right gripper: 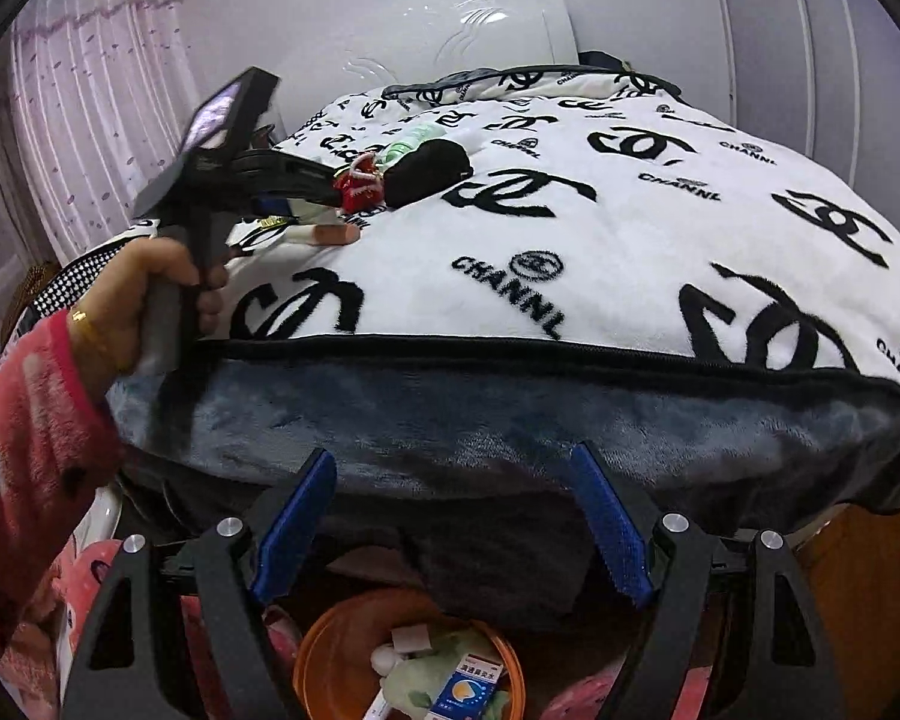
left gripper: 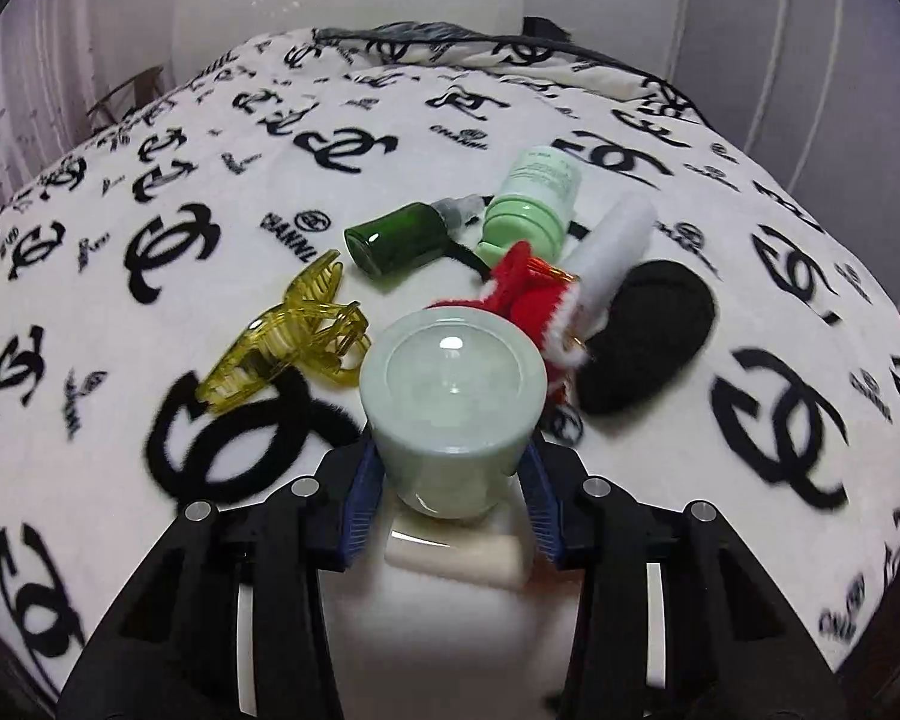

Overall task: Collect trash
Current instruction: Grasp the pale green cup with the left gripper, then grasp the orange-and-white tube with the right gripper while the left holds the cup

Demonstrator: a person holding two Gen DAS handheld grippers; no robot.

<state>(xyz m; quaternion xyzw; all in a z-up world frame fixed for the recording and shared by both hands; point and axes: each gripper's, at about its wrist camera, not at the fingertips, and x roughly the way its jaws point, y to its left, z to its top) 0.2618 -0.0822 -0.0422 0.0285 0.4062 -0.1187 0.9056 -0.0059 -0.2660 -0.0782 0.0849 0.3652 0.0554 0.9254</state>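
Note:
My left gripper point(left gripper: 453, 456) is shut on a small bottle with a pale green cap point(left gripper: 450, 384); both blue pads press its sides, just above the patterned blanket point(left gripper: 150, 120). Behind it lie a yellow hair claw point(left gripper: 294, 336), a dark green glass bottle point(left gripper: 396, 240), a light green bottle point(left gripper: 534, 198), a red and white knitted piece point(left gripper: 534, 300), a white roll point(left gripper: 615, 240) and a black pad point(left gripper: 648, 336). My right gripper point(right gripper: 453, 459) stands open with nothing between its fingers, in front of the bed's edge and above an orange bin point(right gripper: 324, 648).
The orange bin holds a blue and white box point(right gripper: 468, 684) and some pale scraps. A hand point(right gripper: 144, 294) in a pink sleeve point(right gripper: 36, 420) holds the left gripper point(right gripper: 312, 195) over the pile. A dark blue blanket border point(right gripper: 510, 420) hangs down the bed's side.

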